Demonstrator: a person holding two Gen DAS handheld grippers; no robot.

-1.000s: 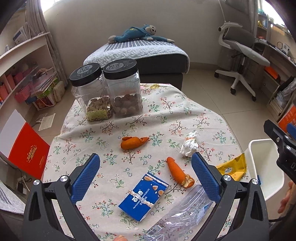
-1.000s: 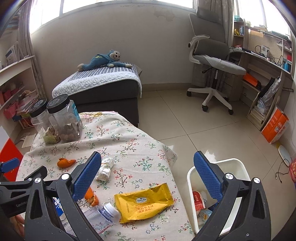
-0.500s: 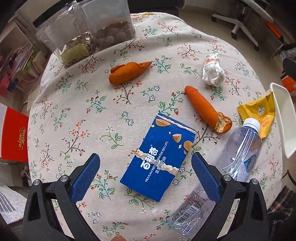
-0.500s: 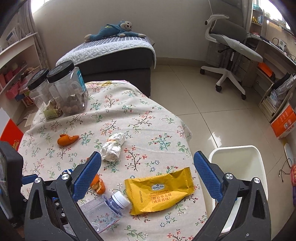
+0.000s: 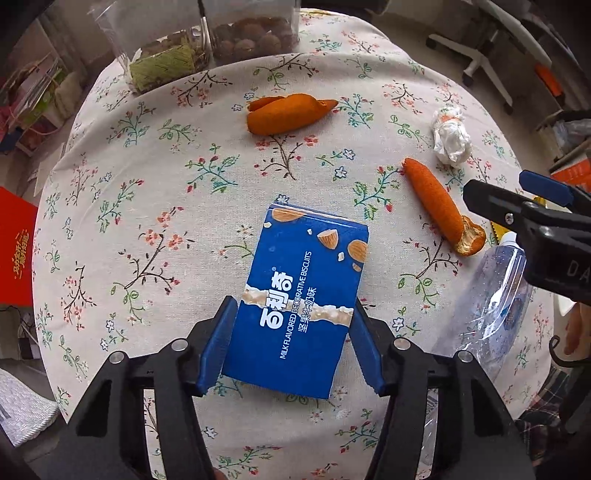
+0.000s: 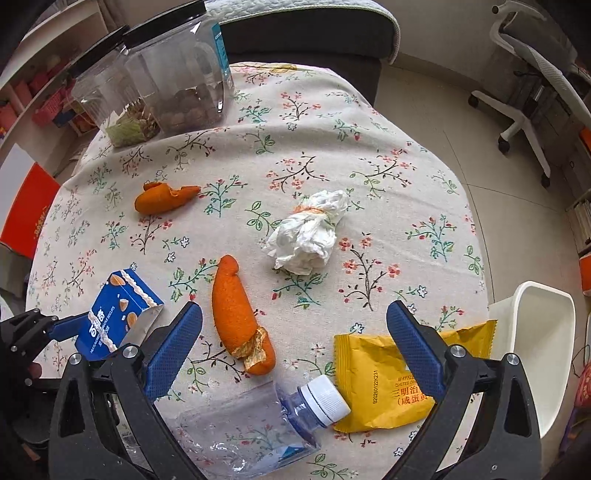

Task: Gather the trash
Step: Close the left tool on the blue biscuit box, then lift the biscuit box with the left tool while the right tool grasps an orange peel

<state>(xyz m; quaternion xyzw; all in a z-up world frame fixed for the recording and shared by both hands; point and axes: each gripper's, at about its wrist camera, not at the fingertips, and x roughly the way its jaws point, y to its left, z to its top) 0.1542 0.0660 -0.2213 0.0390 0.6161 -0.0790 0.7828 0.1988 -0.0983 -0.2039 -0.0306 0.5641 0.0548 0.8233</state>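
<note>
My left gripper (image 5: 291,347) is shut on a blue biscuit box (image 5: 301,295), its pads against the box's two long sides; the box also shows at the left of the right wrist view (image 6: 118,314). My right gripper (image 6: 295,350) is open and empty above a crushed clear water bottle (image 6: 258,428) and a yellow snack wrapper (image 6: 384,373). Two orange peel pieces (image 6: 240,317) (image 6: 162,199) and a crumpled white tissue (image 6: 306,236) lie on the floral tablecloth (image 6: 369,155). A white bin (image 6: 543,332) stands beside the table on the right.
Two clear plastic jars with black lids (image 6: 173,74) stand at the table's far left. A bed (image 6: 303,22) lies behind the table, an office chair (image 6: 535,85) at the far right, shelves at the left. A red box (image 5: 14,247) sits left of the table.
My left gripper has dropped to the table and closed on the blue box. My right gripper has moved down and forward over the bottle and the wrapper.
</note>
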